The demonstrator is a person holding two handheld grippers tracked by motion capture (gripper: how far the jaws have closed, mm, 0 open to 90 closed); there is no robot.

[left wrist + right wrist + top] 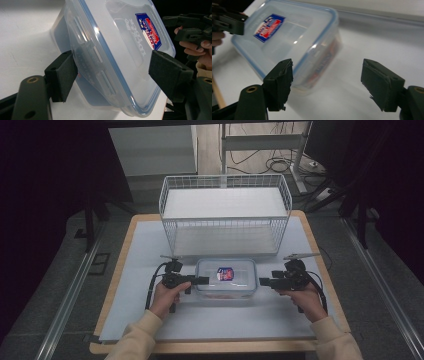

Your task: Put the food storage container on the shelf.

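A clear lidded food container [226, 277] sits at lower centre of the table [140, 250]. The left gripper [112, 67] gapes around its end, perhaps touching; the right gripper [327, 75] gapes short of it. One-sided pushing could skid it

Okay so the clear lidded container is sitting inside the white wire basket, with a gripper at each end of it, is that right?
Not quite. The clear container sits on the table in front of the white wire basket, not inside it, as the high view shows. The left gripper and right gripper are indeed at its two ends.
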